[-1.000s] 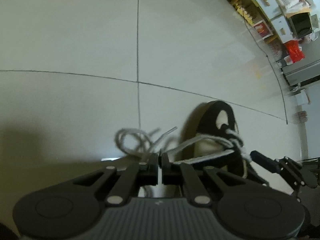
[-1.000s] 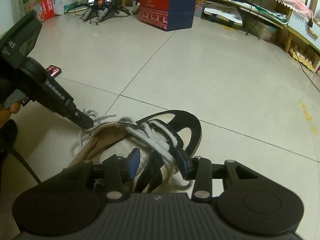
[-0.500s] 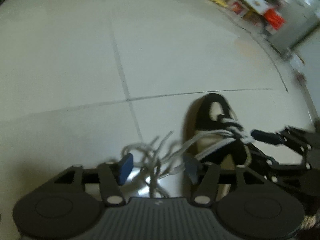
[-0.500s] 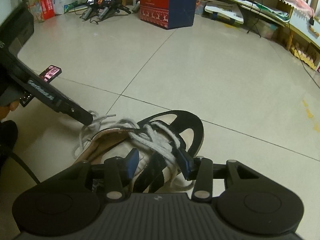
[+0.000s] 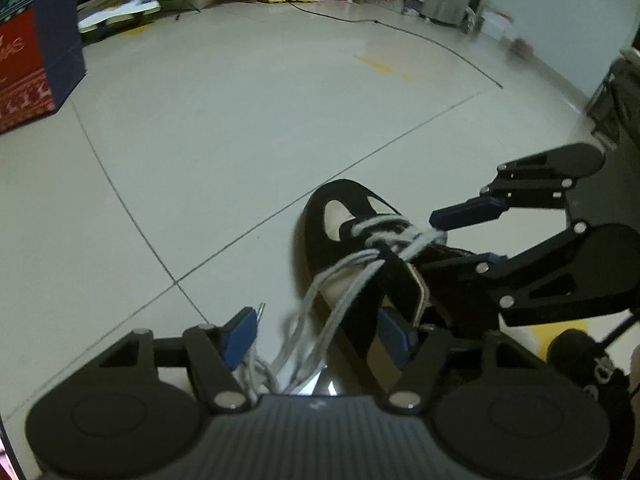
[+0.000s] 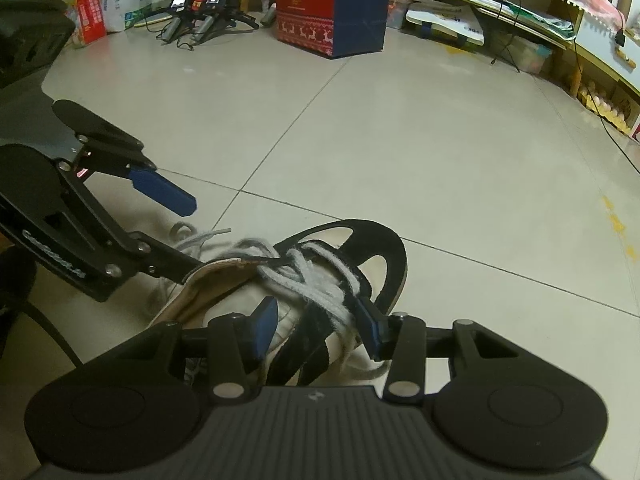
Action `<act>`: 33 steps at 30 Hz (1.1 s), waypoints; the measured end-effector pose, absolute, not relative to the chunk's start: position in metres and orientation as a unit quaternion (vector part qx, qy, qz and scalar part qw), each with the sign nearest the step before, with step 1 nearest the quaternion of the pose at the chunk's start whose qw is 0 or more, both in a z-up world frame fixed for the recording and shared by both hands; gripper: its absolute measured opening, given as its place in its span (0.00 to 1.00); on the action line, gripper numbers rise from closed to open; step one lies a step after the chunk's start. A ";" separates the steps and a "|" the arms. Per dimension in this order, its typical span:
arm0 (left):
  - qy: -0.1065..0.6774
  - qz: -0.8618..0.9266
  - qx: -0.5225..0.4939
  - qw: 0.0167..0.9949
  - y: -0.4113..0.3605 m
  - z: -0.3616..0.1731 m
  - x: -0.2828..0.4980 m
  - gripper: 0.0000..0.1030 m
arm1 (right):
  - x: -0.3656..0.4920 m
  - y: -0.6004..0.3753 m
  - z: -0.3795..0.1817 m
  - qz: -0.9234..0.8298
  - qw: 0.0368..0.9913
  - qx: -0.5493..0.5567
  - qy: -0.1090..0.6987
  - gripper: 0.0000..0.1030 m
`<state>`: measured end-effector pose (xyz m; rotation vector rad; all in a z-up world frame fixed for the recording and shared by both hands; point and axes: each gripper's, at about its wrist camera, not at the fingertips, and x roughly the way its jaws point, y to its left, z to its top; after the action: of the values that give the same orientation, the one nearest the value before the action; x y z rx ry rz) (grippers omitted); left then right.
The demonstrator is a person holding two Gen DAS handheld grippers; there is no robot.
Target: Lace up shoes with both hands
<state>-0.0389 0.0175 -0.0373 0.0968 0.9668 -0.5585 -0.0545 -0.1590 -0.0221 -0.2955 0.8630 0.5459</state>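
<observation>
Left tongs (image 5: 316,334) tilt downward, jaws closing but still apart; right tongs (image 6: 316,326) angle downward, jaws parted

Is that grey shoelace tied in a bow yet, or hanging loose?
Loose. The grey shoelace crisscrosses the shoe, but its ends trail onto the floor unknotted; no bow shows.

Black-and-cream shoe (image 6: 320,280) on floor tiles, grey laces (image 6: 316,280) crossed, ends loose.

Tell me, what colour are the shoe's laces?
The laces are light grey, against the black and cream shoe. The right wrist view shows them best.
</observation>
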 end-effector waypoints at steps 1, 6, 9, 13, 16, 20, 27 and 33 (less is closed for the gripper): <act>0.459 -0.269 0.046 0.845 0.017 -0.038 -0.037 0.56 | -0.055 -0.159 -0.022 0.259 0.862 -0.141 0.411 0.45; 0.474 -0.268 0.029 0.838 0.012 -0.045 -0.028 0.49 | -0.056 -0.160 -0.023 0.256 0.864 -0.134 0.413 0.45; 0.488 -0.259 0.013 0.833 0.011 -0.051 -0.023 0.44 | -0.054 -0.161 -0.023 0.258 0.862 -0.130 0.417 0.45; 0.517 -0.243 -0.048 0.820 0.015 -0.058 -0.015 0.04 | -0.054 -0.159 -0.024 0.256 0.862 -0.130 0.417 0.46; 0.521 -0.227 -0.058 0.821 0.015 -0.063 -0.017 0.03 | -0.055 -0.157 -0.028 0.253 0.859 -0.137 0.424 0.46; 0.519 -0.212 -0.061 0.826 0.018 -0.063 -0.021 0.03 | -0.057 -0.158 -0.030 0.251 0.857 -0.140 0.427 0.46; 0.535 -0.186 -0.085 0.820 0.030 -0.067 -0.028 0.02 | -0.057 -0.159 -0.032 0.249 0.857 -0.134 0.430 0.47; 0.565 -0.147 -0.130 0.801 0.052 -0.078 -0.032 0.02 | -0.058 -0.161 -0.032 0.244 0.859 -0.132 0.431 0.48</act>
<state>-0.0323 0.0523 -0.0779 -0.2789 1.2124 -0.3152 -0.0582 -0.1614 -0.0320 -0.2779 0.9047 0.5129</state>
